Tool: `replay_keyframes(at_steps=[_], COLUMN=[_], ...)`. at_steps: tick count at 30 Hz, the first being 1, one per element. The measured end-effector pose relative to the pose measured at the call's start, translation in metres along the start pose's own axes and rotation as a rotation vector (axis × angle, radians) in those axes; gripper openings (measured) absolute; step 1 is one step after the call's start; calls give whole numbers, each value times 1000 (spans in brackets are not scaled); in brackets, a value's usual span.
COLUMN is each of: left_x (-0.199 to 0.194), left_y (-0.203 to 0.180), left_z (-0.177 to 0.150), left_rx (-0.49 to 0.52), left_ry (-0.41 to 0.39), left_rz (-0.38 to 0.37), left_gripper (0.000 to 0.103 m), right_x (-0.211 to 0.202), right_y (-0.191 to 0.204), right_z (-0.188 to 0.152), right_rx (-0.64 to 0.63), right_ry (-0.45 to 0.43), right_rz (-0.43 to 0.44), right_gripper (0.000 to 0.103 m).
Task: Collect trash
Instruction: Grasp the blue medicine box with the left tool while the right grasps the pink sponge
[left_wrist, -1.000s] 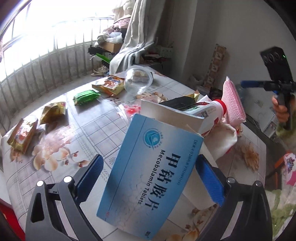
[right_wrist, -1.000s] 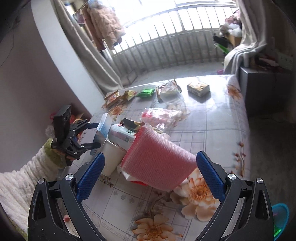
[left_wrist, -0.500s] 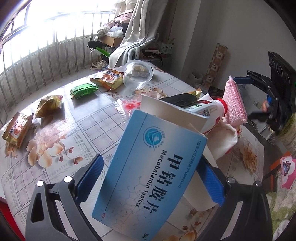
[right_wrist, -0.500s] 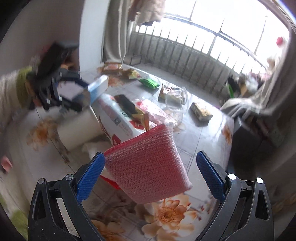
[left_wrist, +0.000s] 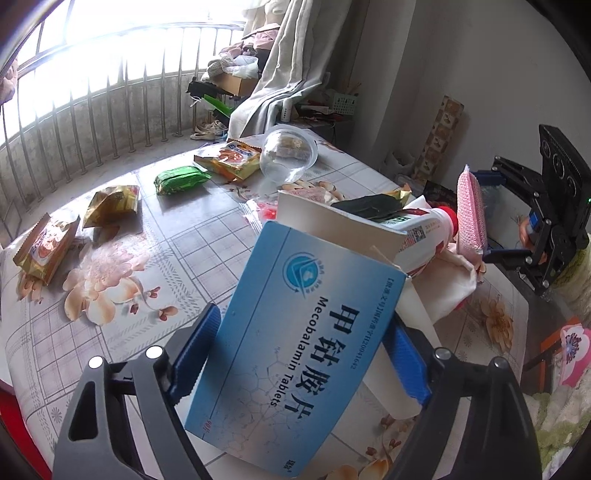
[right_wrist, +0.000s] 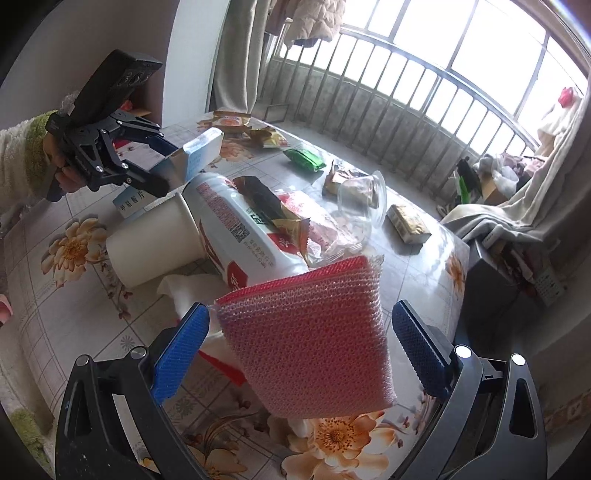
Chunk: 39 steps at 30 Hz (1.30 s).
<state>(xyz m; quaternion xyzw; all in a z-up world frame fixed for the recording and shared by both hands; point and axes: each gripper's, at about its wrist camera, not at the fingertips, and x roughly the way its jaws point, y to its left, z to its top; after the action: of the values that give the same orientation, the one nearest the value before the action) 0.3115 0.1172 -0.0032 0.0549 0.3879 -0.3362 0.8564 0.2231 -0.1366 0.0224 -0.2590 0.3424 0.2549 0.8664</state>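
My left gripper (left_wrist: 301, 350) is shut on a blue medicine box (left_wrist: 295, 343) and holds it above the floral table (left_wrist: 110, 280); it also shows in the right wrist view (right_wrist: 166, 162). My right gripper (right_wrist: 301, 350) is shut on a pink bubble-wrap pouch (right_wrist: 310, 339), which also shows in the left wrist view (left_wrist: 469, 218). Between them lies a heap: a white bottle with red print (right_wrist: 236, 229), a white paper cup (right_wrist: 151, 243), a dark wrapper (right_wrist: 266, 199) and a tissue (left_wrist: 450, 284).
Snack packets lie on the far side of the table: a green one (left_wrist: 181, 179), gold ones (left_wrist: 110, 203), an orange one (left_wrist: 229, 158). A clear plastic bowl (left_wrist: 288, 155) lies on its side. A balcony railing and a curtain stand behind.
Both grippers keep their loads. The right gripper has swung round towards the heap, and the left one has shifted slightly with the box.
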Motion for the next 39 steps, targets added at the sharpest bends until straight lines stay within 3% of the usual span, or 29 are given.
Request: replay_keyframes(at_steps=[12,21,29,39], left_x=[-19,-45,-83,-136], left_y=[0,-4,-20,-73], left_z=[-8,-19,-26,-17], left_rx=[-50,-103,-149,-148], left_ry=[-44,-95,-165,-231], left_rz=[25,64,114,153], left_gripper=[81,80,80,80], right_x=[6,-13,-41,-99], right_y=[-1,-26,-38,-50], right_z=[2,-10,-24,-53], right_rx=[34,240,389,563], right_ry=[0,-39,-93,-199], right_rz=[-70,-63,-68,-48], right_gripper=[94,79,77,76])
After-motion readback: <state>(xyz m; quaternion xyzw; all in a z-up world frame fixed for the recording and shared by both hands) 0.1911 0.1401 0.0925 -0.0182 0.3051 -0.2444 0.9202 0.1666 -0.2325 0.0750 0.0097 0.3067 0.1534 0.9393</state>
